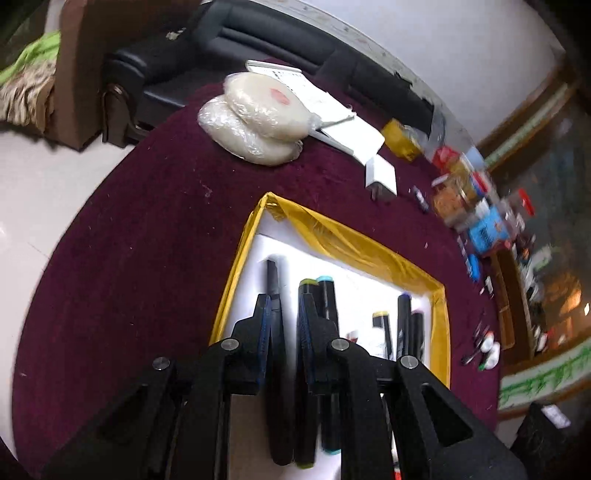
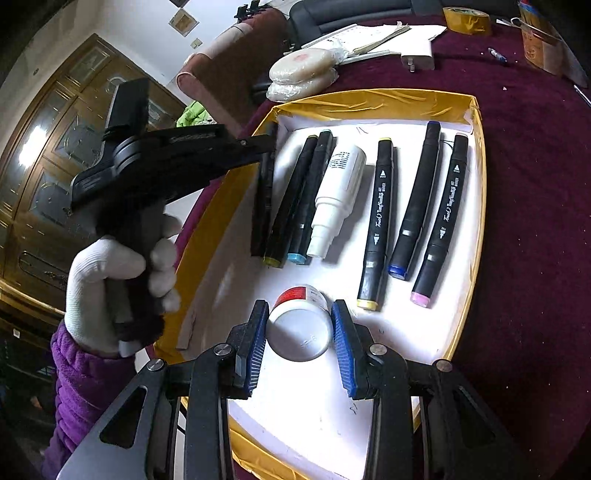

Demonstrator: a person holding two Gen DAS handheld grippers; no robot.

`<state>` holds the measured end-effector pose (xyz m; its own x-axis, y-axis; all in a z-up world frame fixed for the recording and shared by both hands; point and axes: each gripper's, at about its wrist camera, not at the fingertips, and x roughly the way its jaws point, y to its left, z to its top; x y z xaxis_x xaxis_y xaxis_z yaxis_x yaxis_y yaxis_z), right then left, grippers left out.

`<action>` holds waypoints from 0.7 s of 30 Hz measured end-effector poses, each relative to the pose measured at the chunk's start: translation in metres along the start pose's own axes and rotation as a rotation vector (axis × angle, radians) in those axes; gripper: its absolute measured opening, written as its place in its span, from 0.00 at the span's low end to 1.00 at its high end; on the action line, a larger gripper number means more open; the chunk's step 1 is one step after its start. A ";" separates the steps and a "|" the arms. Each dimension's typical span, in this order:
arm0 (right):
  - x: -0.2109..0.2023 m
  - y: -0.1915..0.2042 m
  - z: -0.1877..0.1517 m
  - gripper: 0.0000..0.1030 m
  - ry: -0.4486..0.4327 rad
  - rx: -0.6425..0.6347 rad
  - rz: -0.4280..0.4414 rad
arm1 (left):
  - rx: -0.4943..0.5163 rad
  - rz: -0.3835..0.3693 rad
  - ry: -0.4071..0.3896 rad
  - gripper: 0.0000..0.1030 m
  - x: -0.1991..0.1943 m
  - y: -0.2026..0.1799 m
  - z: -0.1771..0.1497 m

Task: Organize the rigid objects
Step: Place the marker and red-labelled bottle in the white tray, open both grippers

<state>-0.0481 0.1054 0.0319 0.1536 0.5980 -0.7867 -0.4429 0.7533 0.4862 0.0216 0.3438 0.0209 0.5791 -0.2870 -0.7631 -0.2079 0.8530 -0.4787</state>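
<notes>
A yellow-edged box with a white floor (image 2: 229, 280) (image 1: 255, 243) lies on the maroon table and holds several black markers (image 2: 380, 218), a white bottle (image 2: 338, 192) and a small white jar with a red label (image 2: 301, 330). My right gripper (image 2: 299, 343) has its blue pads on both sides of the jar, closely flanking it with a thin gap on each side. My left gripper (image 1: 284, 317) sits over the box's left side, jaws narrowly apart around a black marker (image 1: 275, 291); in the right wrist view it (image 2: 264, 155) reaches down onto the leftmost marker (image 2: 263, 206).
Two wrapped white discs (image 1: 255, 122) (image 2: 303, 70), papers (image 1: 332, 110), a white charger plug (image 1: 380, 177) (image 2: 417, 59) and a yellow tape roll (image 2: 467, 18) lie beyond the box. Cluttered packets (image 1: 465, 199) line the table's far right. A dark sofa (image 1: 207, 55) stands behind.
</notes>
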 end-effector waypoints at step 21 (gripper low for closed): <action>0.076 0.051 0.023 0.30 0.125 -0.064 0.023 | 0.017 -0.162 -0.341 0.55 -0.173 0.014 -0.107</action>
<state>-0.0389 0.1953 0.0059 0.0334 0.5736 -0.8185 -0.5015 0.7180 0.4827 -0.1659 0.3590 0.1001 0.8329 -0.2601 -0.4884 -0.0803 0.8165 -0.5718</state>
